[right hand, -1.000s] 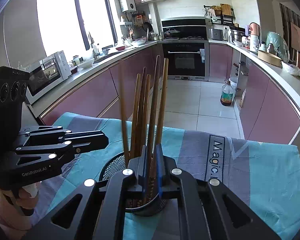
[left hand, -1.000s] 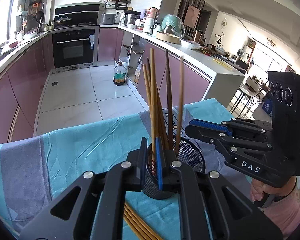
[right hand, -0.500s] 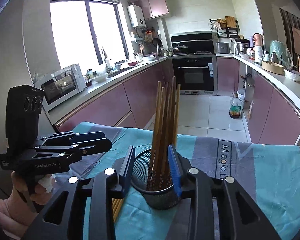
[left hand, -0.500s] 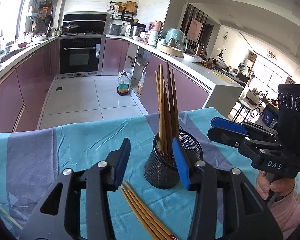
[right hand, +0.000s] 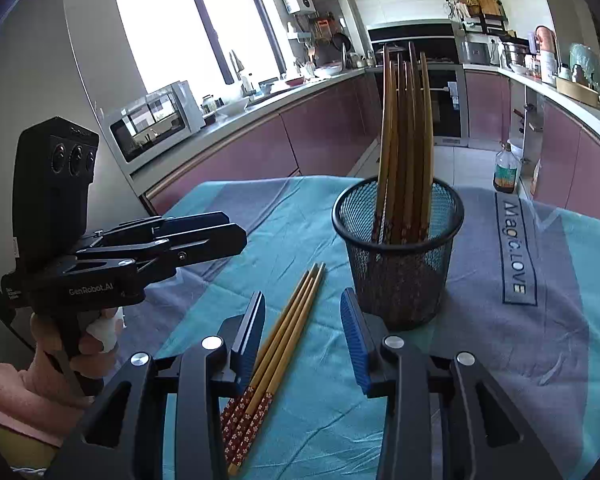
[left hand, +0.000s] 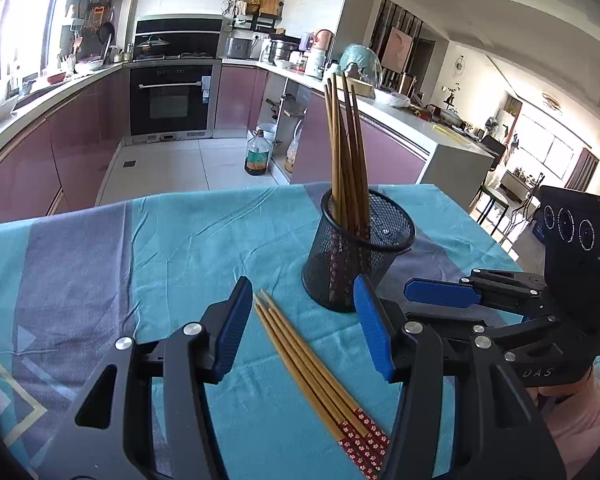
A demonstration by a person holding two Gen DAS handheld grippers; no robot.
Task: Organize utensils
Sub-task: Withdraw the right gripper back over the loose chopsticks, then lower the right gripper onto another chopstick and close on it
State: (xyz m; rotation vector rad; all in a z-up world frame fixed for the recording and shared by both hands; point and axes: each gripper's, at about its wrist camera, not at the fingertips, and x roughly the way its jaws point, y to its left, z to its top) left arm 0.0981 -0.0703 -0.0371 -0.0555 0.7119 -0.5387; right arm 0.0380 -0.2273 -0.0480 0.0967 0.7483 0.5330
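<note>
Chopsticks standing in mesh holder (left hand: 358,254) on the table (left hand: 172,240).
Left gripper (left hand: 300,326) and right gripper (right hand: 302,332) both spread apart, empty, above loose chopsticks (left hand: 316,372).

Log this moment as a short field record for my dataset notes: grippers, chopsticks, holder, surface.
left gripper: open, empty, above the loose chopsticks
right gripper: open, empty, above the same chopsticks
loose chopsticks: bundle lying flat on the cloth, patterned red ends toward the cameras
holder: black mesh cup, upright
standing chopsticks: bunch upright in the holder, patterned ends down
cloth: teal and grey, covers the table
</note>
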